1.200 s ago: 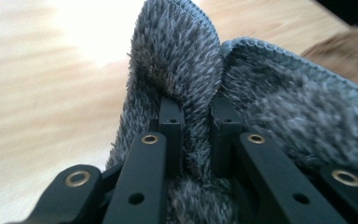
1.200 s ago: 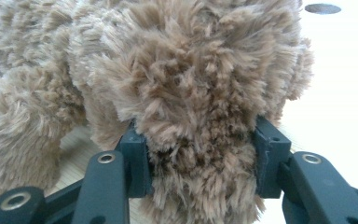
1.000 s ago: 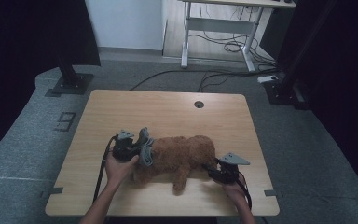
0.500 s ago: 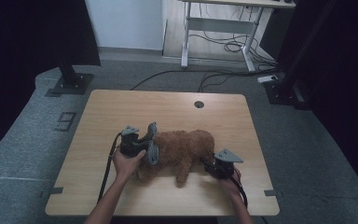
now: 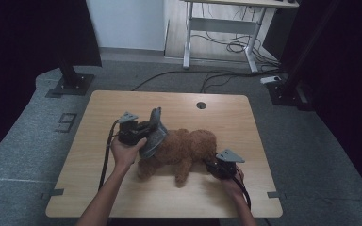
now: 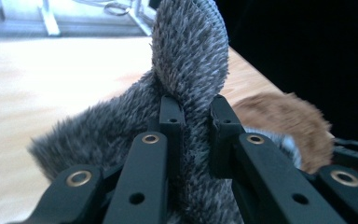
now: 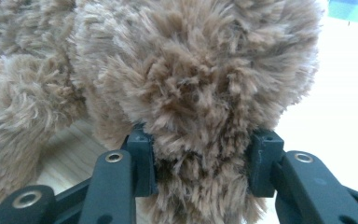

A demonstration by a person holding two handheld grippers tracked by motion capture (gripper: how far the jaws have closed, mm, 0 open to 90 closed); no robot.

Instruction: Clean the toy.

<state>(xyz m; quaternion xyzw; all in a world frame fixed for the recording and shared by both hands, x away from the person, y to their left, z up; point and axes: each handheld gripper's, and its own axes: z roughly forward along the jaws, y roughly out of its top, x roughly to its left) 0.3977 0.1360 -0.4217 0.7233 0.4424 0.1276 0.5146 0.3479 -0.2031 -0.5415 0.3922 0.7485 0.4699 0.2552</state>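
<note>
Table (image 5: 122,193), brown plush dog (image 5: 188,148) lying mid-near. Grey cloth (image 5: 153,134) over dog's left end, lifted off it. Left gripper (image 5: 143,132) clamped on cloth. Right gripper (image 5: 213,165) at dog's right end, jaws grasping brown fur, just opened a bit.

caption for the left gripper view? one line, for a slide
Left gripper shut on a fold of grey fuzzy fabric, brown plush toy behind on the wooden table.

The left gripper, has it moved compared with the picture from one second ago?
Yes. The left gripper, shut on the grey fabric, has moved toward the far table edge, nearer its round hole.
</note>
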